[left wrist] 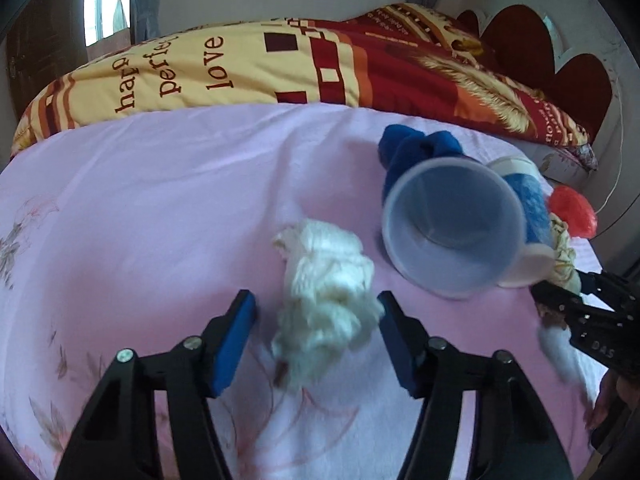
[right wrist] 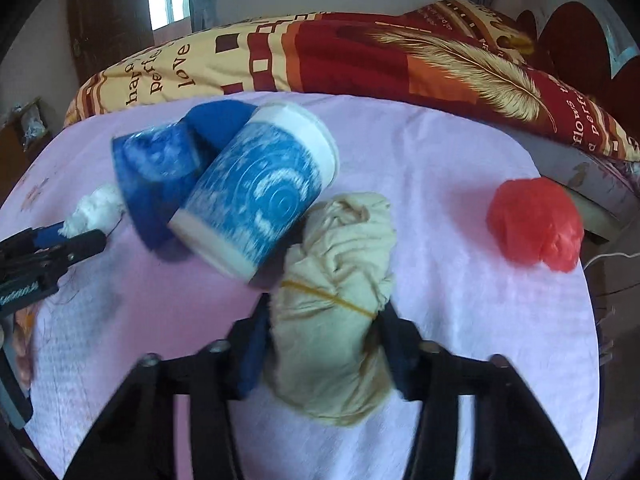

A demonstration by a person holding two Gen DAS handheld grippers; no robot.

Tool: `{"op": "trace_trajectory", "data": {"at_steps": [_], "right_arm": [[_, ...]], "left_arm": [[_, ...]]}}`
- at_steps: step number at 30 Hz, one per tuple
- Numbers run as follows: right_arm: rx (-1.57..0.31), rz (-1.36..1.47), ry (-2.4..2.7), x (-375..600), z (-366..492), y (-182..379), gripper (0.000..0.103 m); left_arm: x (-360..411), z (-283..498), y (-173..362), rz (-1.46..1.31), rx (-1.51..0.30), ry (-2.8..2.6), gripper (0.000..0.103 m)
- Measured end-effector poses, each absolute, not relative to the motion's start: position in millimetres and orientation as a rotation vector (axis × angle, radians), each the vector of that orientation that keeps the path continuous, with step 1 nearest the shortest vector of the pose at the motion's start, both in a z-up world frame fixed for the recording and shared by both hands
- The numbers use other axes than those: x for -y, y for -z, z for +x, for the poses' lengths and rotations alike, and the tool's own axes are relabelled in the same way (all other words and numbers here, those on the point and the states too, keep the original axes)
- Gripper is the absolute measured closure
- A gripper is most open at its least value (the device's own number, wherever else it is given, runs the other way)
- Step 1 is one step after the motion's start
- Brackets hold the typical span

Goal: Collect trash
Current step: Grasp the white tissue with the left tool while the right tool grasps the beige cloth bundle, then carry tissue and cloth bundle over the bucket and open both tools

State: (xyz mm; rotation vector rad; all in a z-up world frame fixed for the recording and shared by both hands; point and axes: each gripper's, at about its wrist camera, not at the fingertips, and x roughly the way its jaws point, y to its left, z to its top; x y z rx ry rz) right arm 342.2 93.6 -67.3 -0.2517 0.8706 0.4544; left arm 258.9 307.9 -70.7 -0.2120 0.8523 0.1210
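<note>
A crumpled white tissue (left wrist: 328, 304) lies on the pink bedsheet (left wrist: 140, 220) between the blue pads of my left gripper (left wrist: 316, 340). The right pad touches it and a gap shows at the left pad, so the jaws are open. A beige cloth bundle (right wrist: 336, 280) tied with a yellow rubber band fills the space between the fingers of my right gripper (right wrist: 326, 344), which is shut on it. In the right wrist view the left gripper (right wrist: 60, 248) shows at the left edge beside the tissue (right wrist: 96, 212).
Two blue-and-white paper cups (right wrist: 260, 196) (right wrist: 156, 164) lie on their sides against a blue cloth (right wrist: 216, 120), just beyond both grippers. A red plastic ball of bag (right wrist: 536, 228) sits to the right. A folded red and yellow quilt (left wrist: 240, 64) lines the far side.
</note>
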Motion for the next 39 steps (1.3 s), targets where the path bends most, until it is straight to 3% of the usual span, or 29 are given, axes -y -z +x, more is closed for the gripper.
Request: {"op": "trace_trajectory", "data": {"at_steps": [2,4,17,39], "right_arm": [[-0.86,-0.242,-0.467,-91,343,66,0.064],[-0.843,-0.236,-0.479,-88,339,61,0.067],[-0.76,-0.173,-0.505,-23,280,28,0.069],[-0.674,-0.151,-0.371,108,175,6,0.069]], "left_arm": [[-308,260,71,-0.218,-0.851,-0.117,0.062],[-309,255,67,-0.238,-0.833,-0.106,0.066],[-243,175,28,-0.138,-0.691,-0.068,0.067],[-101,127,8,-0.075,-0.634,0.121,0.067]]}}
